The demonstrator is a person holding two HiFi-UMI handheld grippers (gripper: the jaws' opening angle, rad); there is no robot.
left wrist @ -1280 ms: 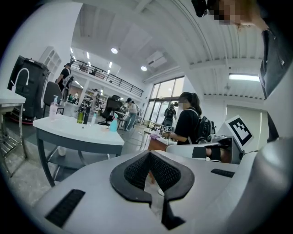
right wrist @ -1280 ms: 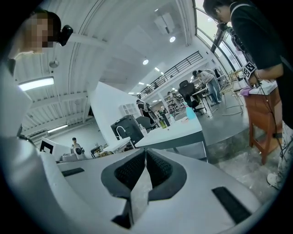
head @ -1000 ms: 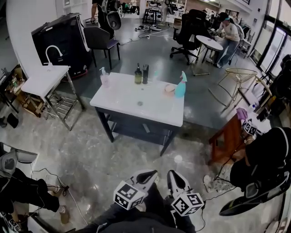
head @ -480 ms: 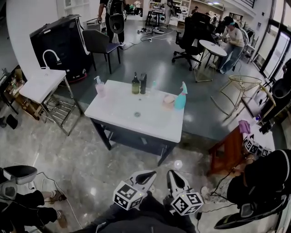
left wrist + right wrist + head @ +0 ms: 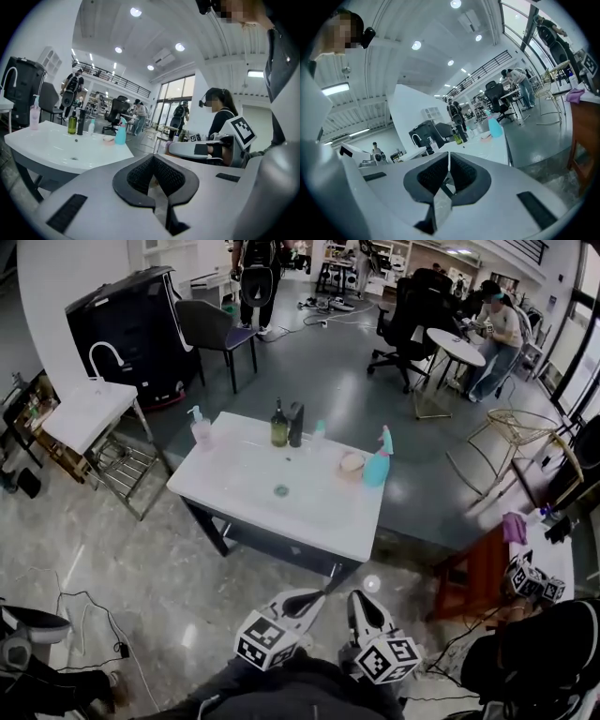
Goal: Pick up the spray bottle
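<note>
Both pairs of jaws are staying pressed together and empty, on the left gripper [image 5: 313, 596] and the right gripper [image 5: 357, 598]. The white table [image 5: 246, 486] is drawing nearer than a second ago. The blue spray bottle [image 5: 377, 465] is standing on its far right side, still well out of reach.

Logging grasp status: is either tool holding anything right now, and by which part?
Nothing is held: the left tool and right tool are shut and empty, and the spray bottle stands on the table.
</note>
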